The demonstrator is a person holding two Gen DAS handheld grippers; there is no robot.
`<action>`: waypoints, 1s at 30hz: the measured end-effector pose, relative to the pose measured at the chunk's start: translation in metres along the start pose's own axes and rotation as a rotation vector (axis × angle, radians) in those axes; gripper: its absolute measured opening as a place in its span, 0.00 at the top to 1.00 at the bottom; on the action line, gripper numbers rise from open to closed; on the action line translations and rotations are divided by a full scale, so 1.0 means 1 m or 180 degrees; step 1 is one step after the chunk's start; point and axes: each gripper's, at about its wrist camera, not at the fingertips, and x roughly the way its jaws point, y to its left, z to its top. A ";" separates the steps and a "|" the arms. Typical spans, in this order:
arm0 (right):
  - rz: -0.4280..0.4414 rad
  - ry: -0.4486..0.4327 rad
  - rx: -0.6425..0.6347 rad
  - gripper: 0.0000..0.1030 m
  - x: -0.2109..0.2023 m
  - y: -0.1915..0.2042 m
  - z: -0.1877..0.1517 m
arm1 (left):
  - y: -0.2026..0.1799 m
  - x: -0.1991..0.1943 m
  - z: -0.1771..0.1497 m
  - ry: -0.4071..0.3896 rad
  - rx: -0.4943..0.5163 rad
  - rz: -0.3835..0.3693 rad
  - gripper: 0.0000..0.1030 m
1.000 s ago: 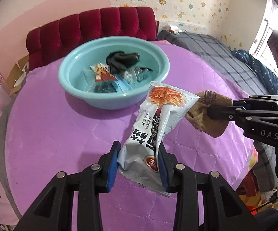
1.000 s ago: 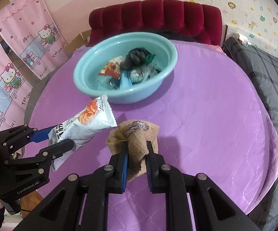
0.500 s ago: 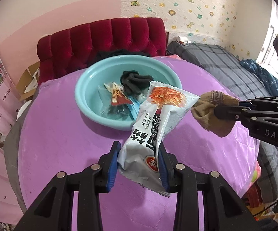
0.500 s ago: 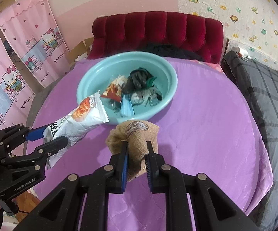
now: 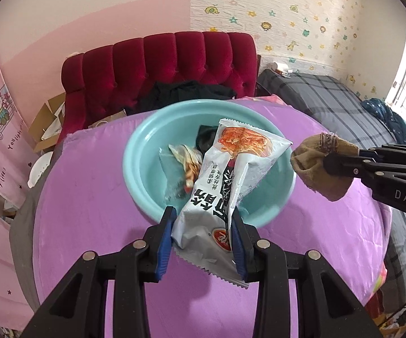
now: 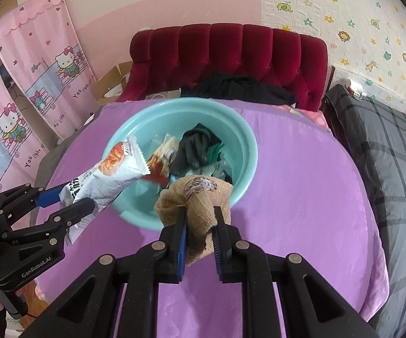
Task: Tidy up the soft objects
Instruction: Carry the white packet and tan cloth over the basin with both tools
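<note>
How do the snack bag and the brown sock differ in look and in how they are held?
The snack bag is glossy silver film with print and an orange picture; the brown sock is matte knit.
The bag sticks out long and stiff from the left gripper; the sock is bunched into a lump in the right gripper.
The bag holds the jaws wider apart than the sock does.
Both are clamped, off the table, near the teal basin.

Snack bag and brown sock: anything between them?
Nothing; open air separates the snack bag from the brown sock, with the basin rim below, left wrist view.
</note>
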 end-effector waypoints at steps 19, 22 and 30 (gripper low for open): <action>-0.0040 0.0215 0.0102 0.84 0.084 -0.015 0.062 | 0.029 0.067 0.049 0.0110 -0.0088 0.0079 0.61; -0.0022 0.0234 0.0131 0.84 0.095 -0.015 0.069 | 0.032 0.077 0.054 0.0133 -0.0074 0.0107 0.61; -0.0044 0.0378 0.0143 0.84 0.131 -0.017 0.082 | 0.035 0.108 0.060 0.0243 -0.0038 0.0152 0.61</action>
